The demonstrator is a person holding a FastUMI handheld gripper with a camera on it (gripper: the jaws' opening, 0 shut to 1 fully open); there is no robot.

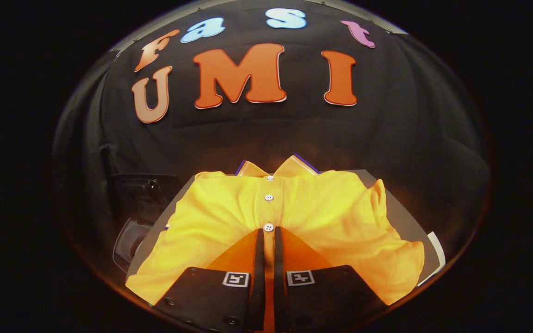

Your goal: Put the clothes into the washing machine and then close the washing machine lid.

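Yellow shirt (pixel 322 208) spread flat, gripper (pixel 269 236) jaws nearly closed pinching its placket

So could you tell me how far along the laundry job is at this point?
Nothing looks done yet: the yellow shirt lies spread flat on the grey surface, not in any machine. In hand: the gripper has its fingers nearly closed over the shirt's button placket, apparently pinching the fabric. Left: lifting it, loading it and closing the lid.
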